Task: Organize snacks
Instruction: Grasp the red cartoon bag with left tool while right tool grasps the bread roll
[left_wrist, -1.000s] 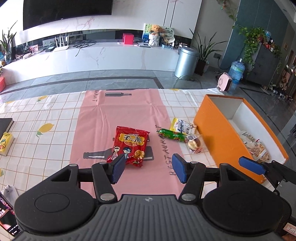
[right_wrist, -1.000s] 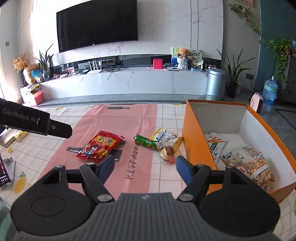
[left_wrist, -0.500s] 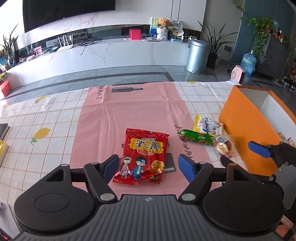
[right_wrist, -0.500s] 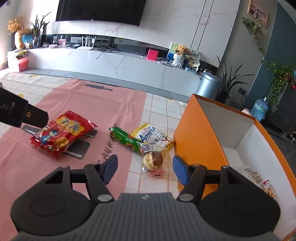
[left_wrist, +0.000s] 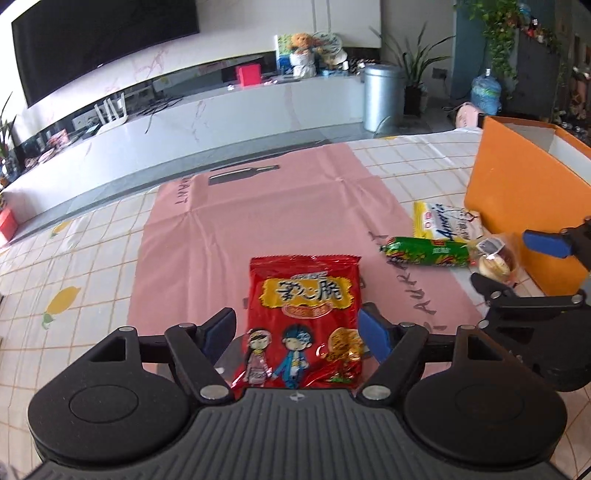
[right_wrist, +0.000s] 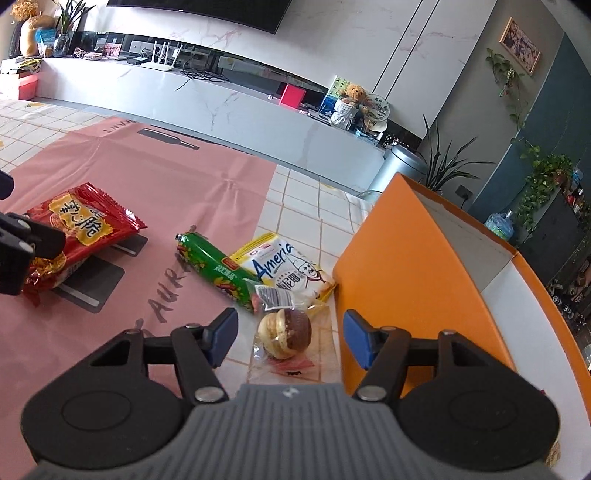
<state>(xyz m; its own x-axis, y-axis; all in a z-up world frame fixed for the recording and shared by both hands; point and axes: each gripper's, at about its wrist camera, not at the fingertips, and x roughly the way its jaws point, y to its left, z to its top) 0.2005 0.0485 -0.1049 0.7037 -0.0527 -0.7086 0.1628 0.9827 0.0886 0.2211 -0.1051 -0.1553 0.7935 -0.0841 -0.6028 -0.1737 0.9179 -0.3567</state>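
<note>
The left gripper (left_wrist: 297, 332) hangs low over the table with its blue pads spread wide, the jaws having just been opening. The red snack bag (left_wrist: 304, 321) lies flat between them, its lower half in the gap and its top edge pointing to twelve o'clock; neither pad presses on it. In the right wrist view the same bag (right_wrist: 79, 230) sits at about nine o'clock, partly behind the dark fingers of the left gripper.

The right gripper (right_wrist: 290, 334) is also parted, though less widely. The wrapped round cake (right_wrist: 284, 334) lies on the table between its pads, apart from both, with clear film spreading around it. At eleven o'clock from the cake lies the green sausage stick (right_wrist: 218, 271), its near end touching the cake's wrapper. The yellow and white packet (right_wrist: 286, 267) lies at twelve o'clock, tucked behind the stick and against the orange box (right_wrist: 413, 280). The box wall stands just beside the right pad, at three o'clock, and its white inside shows above.

The snacks rest on a pink mat (left_wrist: 258, 221) printed with dark letters and a bottle shape, spread over a white tablecloth (left_wrist: 74, 280) with a grid and lemon pattern. Beyond the table runs a long white marble console (right_wrist: 221, 107) under a dark television (left_wrist: 99, 48). A silver bin (left_wrist: 382, 96), potted plants and a water bottle (left_wrist: 485, 94) stand toward one o'clock.
</note>
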